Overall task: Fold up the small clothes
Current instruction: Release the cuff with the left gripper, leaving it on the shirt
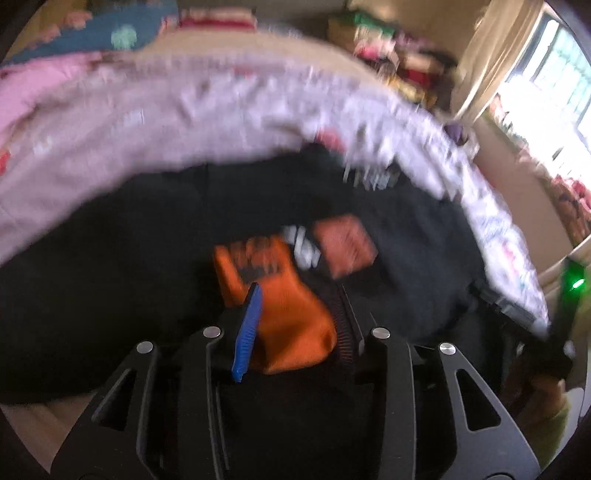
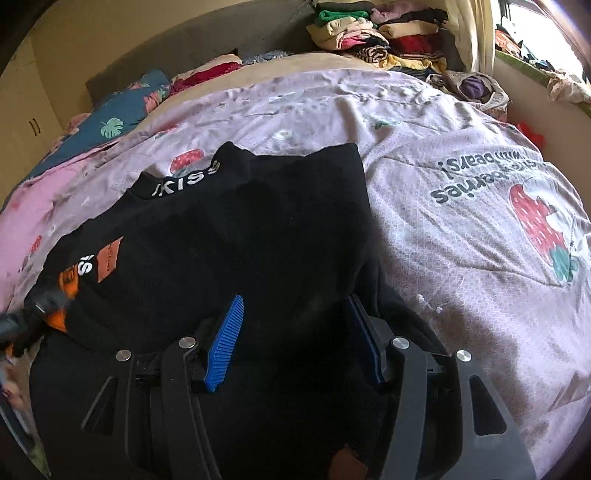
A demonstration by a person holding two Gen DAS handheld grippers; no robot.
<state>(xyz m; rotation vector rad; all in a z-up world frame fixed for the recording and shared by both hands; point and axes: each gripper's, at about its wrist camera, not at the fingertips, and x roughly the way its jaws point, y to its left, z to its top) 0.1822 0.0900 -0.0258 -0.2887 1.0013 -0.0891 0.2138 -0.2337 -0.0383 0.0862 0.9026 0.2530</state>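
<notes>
A small black sweater (image 2: 236,236) with white collar lettering and orange patches lies on the pale pink bedspread (image 2: 443,155). My right gripper (image 2: 299,332) has its blue fingers (image 2: 225,343) apart with black cloth bunched between them. My left gripper (image 1: 295,317) is over the sweater (image 1: 110,258) with an orange part (image 1: 291,317) between its blue finger (image 1: 247,332) and the dark right finger; the view is blurred. The left gripper also shows blurred at the left edge of the right wrist view (image 2: 33,314).
Folded clothes (image 2: 376,33) are stacked at the far end of the bed. Pillows (image 2: 122,110) lie at the far left. A window and curtain (image 2: 476,33) are at the right. A loose clothes heap (image 2: 476,88) sits near the wall.
</notes>
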